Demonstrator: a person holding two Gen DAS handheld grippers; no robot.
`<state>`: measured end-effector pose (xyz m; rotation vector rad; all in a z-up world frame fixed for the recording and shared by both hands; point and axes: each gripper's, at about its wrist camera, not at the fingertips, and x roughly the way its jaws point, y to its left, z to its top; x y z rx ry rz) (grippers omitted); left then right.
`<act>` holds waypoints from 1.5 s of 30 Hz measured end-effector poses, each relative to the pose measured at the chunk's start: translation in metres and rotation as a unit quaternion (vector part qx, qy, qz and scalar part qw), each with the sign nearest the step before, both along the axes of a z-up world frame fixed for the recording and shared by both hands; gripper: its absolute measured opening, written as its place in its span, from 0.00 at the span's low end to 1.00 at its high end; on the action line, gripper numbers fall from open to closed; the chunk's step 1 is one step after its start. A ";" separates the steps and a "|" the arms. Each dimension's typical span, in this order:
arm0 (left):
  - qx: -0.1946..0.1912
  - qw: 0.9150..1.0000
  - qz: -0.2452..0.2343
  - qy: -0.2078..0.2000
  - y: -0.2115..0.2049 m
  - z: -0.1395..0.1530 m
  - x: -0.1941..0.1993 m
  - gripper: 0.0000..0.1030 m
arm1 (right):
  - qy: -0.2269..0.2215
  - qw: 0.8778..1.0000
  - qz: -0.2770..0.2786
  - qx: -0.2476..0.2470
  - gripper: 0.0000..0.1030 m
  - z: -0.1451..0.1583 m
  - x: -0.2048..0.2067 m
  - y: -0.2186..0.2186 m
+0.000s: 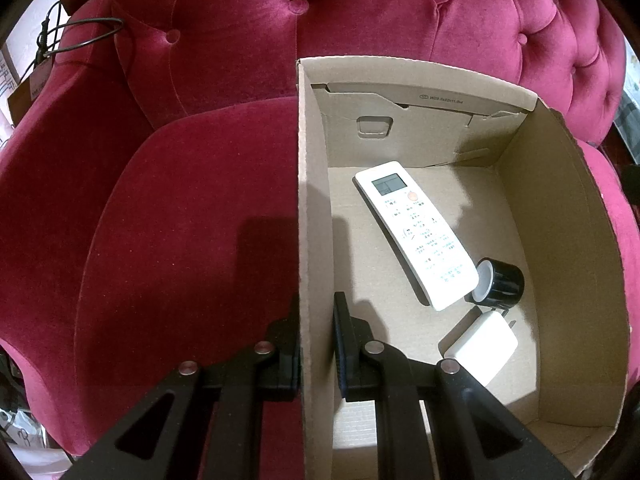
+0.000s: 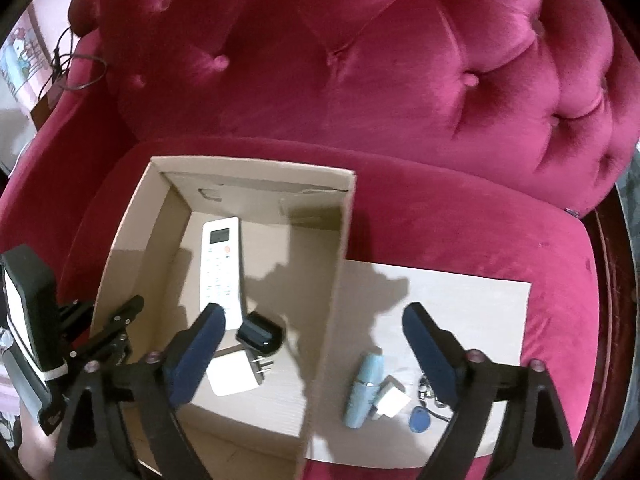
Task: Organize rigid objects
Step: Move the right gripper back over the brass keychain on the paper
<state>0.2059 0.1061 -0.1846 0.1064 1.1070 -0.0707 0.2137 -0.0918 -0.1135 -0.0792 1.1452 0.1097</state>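
Kid: Red sofa (image 1: 180,220) all around! Why do the left tongs (image 1: 318,344) pinch the box (image 1: 312,200) wall?

Dad: To keep the box from sliding. The right tongs (image 2: 316,344) are wide open above it, holding nothing. The remote (image 1: 416,232), cap (image 1: 500,282) and plug (image 1: 482,340) lie inside it.

Kid: Any words?

Dad: Tiny print on the box's back flap, too small to read.

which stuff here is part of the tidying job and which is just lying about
Part of the job:
- cardboard box
- white remote, black cap and white charger, in the box
- blue tube, small white plug, blue key fob, on the flat cardboard sheet

Lying about:
- red sofa
- black cable on its armrest
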 end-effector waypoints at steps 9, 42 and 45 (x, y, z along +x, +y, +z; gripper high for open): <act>0.000 1.000 0.000 0.000 0.000 0.000 -0.001 0.13 | -0.011 0.999 -0.036 -0.005 1.00 0.010 -0.005 -0.045; 0.003 1.000 -0.002 -0.001 -0.001 -0.001 0.000 0.13 | 0.074 0.989 -0.125 -0.026 1.00 -0.107 -0.013 -0.142; 0.003 1.000 -0.002 -0.001 -0.001 -0.001 0.000 0.13 | 0.083 0.988 -0.128 -0.027 1.00 -0.118 -0.012 -0.143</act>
